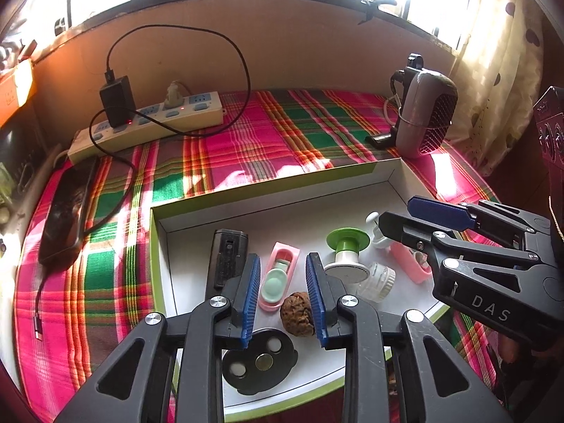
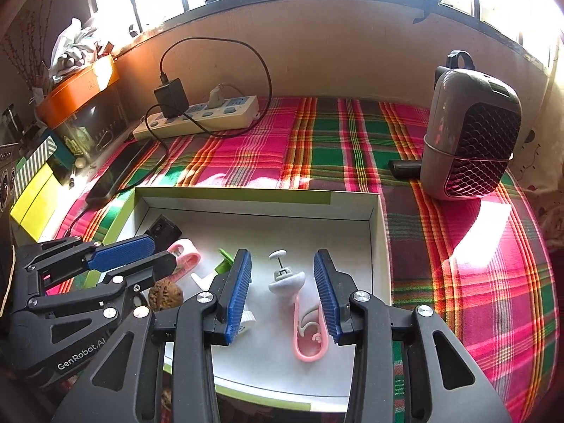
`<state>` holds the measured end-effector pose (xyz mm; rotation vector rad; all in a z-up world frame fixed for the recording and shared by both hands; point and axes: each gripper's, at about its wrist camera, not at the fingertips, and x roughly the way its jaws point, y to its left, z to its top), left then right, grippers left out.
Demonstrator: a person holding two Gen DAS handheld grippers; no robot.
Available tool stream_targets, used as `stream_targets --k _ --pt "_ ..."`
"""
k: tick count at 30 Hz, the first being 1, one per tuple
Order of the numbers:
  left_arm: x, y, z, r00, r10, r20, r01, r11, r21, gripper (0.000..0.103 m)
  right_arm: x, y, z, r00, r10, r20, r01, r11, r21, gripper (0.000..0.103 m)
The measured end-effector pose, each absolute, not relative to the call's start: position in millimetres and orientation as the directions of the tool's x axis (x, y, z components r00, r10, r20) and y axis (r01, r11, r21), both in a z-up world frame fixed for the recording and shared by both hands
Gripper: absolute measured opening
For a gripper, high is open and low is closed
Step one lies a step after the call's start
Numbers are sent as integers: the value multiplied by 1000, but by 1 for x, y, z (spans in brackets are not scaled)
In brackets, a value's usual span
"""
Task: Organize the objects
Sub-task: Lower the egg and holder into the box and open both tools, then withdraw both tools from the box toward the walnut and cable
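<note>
A white box lid with green rim (image 1: 155, 232) (image 2: 379, 232) lies on the plaid cloth and holds small items. My left gripper (image 1: 283, 301) is open over it, straddling a brown walnut (image 1: 298, 313) and a pink case with a mint cap (image 1: 278, 276). A black rectangular device (image 1: 225, 257), a black round disc (image 1: 259, 361), a green-and-white spool (image 1: 347, 246) and a white cap (image 1: 377, 280) lie around. My right gripper (image 2: 282, 294) is open over a white hook piece (image 2: 285, 280) and a pink clip (image 2: 310, 331).
A power strip (image 1: 148, 123) with a black charger and looping cable sits at the back left. A phone (image 1: 68, 211) lies at the left. A grey speaker-like device (image 2: 472, 137) stands at the back right. Boxes (image 2: 35, 197) crowd the left edge.
</note>
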<state>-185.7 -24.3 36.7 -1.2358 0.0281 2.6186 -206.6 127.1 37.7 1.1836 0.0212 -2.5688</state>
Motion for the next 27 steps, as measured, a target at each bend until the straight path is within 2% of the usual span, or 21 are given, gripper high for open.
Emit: stream_targets --k 19,21,24,27 --pt "-89 -20 61 -720 138 -680 -187 -982 -1 26 -121 144 55 -676 -280 -681 258 -956 137 39" --pt "-81 -16 57 -715 151 -682 -199 -980 -8 27 -114 147 54 -677 -278 -681 256 -957 137 40" --pt "-74 -9 52 -709 161 -686 -210 -978 -13 28 -104 152 51 -682 -259 -684 248 -962 117 48" --pt "-71 -5 45 -678 229 -699 -248 -966 -76 29 -97 158 48 -679 -252 -689 240 -964 116 48"
